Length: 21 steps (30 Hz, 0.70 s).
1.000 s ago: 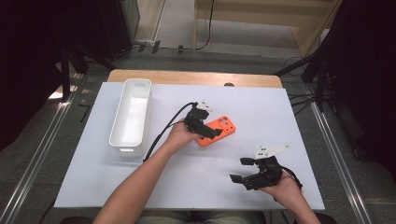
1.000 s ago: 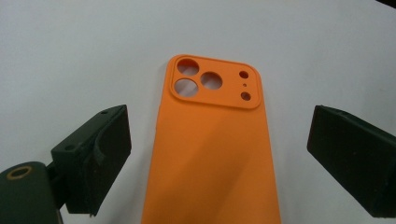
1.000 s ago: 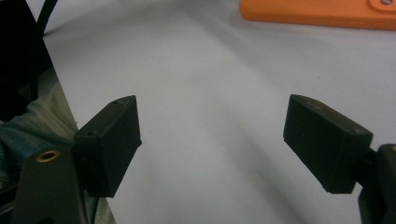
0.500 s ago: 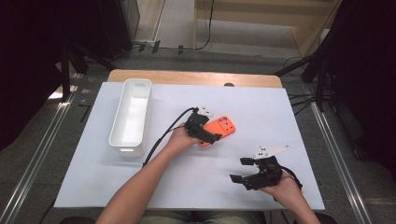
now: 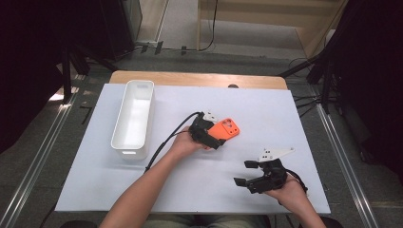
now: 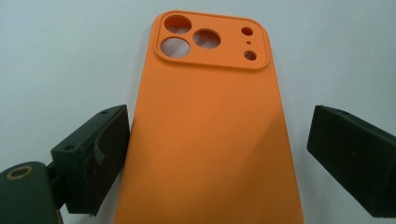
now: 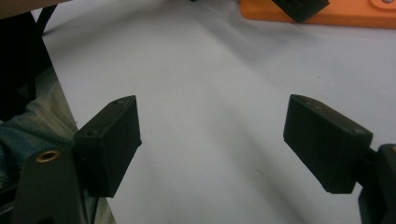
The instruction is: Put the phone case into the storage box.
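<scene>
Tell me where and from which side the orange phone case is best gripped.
Probably across its two long edges at the plain lower half, coming in from the end opposite the camera cutouts. The orange phone case lies flat on the white sheet, and its narrow width fits between the left claw jaws, which already straddle it there with a gap on one side.

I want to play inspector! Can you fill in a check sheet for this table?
Surface: white mat on a wooden table, bare and clean.
Job's things: orange phone case lying flat, camera holes up; white bin to its left.
Clutter: nothing seen.
Grippers: left tongs open around the case, gap on one side; right tongs open over bare mat.
Cables: black cable trails from left tongs.
Surroundings: grey floor, dark stands.
</scene>
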Tool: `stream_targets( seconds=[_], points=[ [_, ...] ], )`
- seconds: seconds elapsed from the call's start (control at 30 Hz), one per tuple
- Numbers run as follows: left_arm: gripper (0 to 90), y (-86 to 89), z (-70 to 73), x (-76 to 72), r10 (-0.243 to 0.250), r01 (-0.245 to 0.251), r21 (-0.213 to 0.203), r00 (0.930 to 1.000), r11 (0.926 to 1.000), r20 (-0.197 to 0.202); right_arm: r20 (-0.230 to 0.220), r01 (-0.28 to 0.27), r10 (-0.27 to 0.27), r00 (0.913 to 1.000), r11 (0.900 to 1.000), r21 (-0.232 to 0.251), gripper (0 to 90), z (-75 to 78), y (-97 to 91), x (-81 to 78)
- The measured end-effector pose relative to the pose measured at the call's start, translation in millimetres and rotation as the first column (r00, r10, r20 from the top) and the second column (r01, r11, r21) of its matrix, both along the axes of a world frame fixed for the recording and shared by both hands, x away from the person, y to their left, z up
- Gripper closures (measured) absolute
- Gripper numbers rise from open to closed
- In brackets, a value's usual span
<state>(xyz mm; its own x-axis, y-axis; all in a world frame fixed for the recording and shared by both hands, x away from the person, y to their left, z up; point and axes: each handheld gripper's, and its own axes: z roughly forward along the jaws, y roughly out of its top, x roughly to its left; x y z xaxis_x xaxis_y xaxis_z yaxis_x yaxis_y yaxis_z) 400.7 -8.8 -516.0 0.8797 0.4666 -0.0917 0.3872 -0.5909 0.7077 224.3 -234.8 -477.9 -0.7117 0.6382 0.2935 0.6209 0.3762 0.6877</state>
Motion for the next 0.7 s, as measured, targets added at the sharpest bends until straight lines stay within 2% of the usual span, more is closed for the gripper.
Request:
stream_targets(
  seconds=[0.1, 0.17, 0.23, 0.3, 0.67, 0.7],
  points=[
    [6.0, -1.0, -0.2, -1.0, 0.002, -0.002, 0.009, 1.0, 1.0, 0.007, 0.001, 0.0, 0.0, 1.0, 1.0, 0.0, 17.8, -0.1, 0.1, 0.1],
    [6.0, -2.9, -0.6, -2.7, -0.001, 0.0, 0.029, 0.9996, 0.9996, 0.028, 0.0, 0.0, 0.0, 1.0, 1.0, 0.0, 17.8, -0.3, 0.3, 0.1],
    [6.1, -4.7, -0.4, -4.7, -0.01, 0.007, 0.067, 0.9985, 0.9977, 0.054, 0.001, -0.003, 0.003, 1.0, 1.0, -0.003, 17.8, -0.3, 0.3, 0.0],
    [7.7, -5.6, -0.5, -5.8, -0.007, 0.002, 0.081, 0.9977, 0.9967, 0.067, 0.003, -0.004, 0.004, 1.0, 0.9999, -0.011, 17.8, -0.6, 0.2, 0.1],
    [10.1, -5.2, -0.3, -6.2, -0.015, 0.007, 0.094, 0.9961, 0.9955, 0.087, 0.002, -0.004, 0.004, 1.0, 0.9999, -0.013, 17.8, -1.1, 1.0, 0.1],
    [11.2, -5.4, -0.8, -6.8, -0.01, 0.003, 0.082, 0.996, 0.9967, 0.088, 0.001, -0.006, 0.006, 1.0, 0.9999, -0.012, 17.8, -1.1, 1.2, 0.1]
  ],
)
